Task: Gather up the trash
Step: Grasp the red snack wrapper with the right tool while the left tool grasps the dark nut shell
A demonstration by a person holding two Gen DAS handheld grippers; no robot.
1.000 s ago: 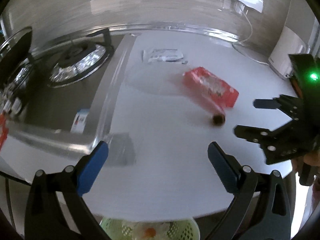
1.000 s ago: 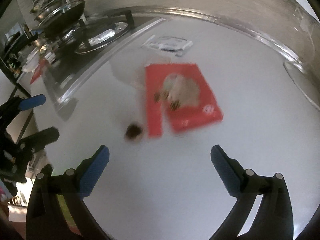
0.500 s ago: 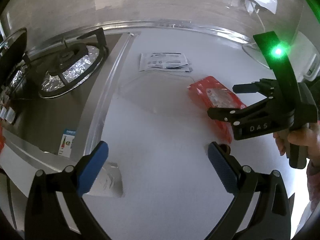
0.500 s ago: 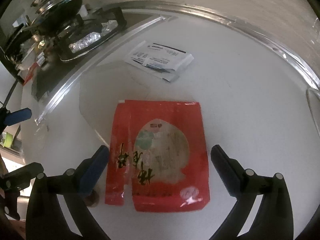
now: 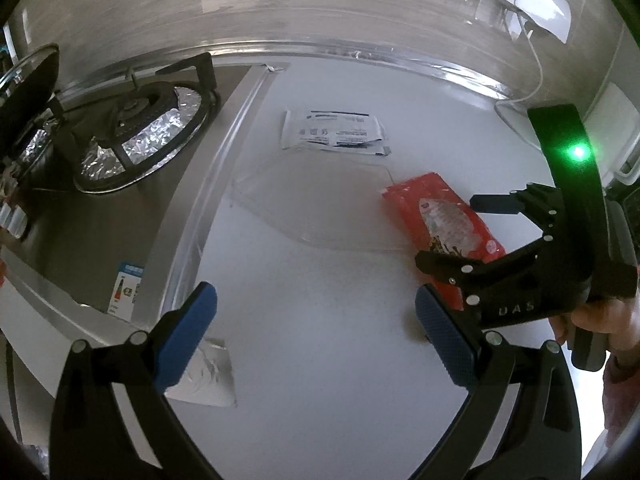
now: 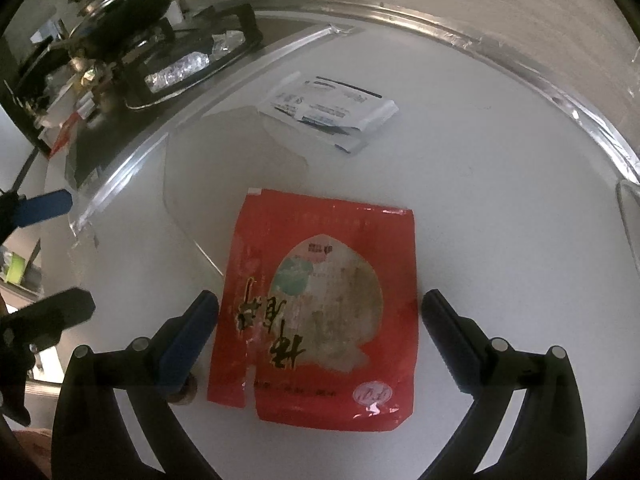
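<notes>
A flat red snack wrapper (image 6: 320,304) lies on the white counter (image 6: 500,208). My right gripper (image 6: 320,336) is open and straddles the wrapper's near half, empty; it also shows in the left wrist view (image 5: 460,232) over the wrapper (image 5: 440,216). A white sachet (image 6: 332,108) lies farther back, also in the left wrist view (image 5: 332,130). A clear plastic sheet (image 5: 320,200) lies between them. A small brown scrap (image 6: 186,394) sits by my right gripper's left finger. My left gripper (image 5: 316,332) is open and empty over bare counter. A crumpled silvery wrapper (image 5: 208,376) lies by its left finger.
A gas stove (image 5: 132,136) with foil-lined burners sits left of the counter, with a pan (image 6: 120,20) on it. A steel rim (image 5: 360,50) and wall bound the back. A white cable (image 5: 532,80) and appliance (image 5: 616,128) stand at the right.
My right gripper moved forward and down over the red wrapper, which now fills its view. My left gripper moved forward over the counter; the green basket has left its view.
</notes>
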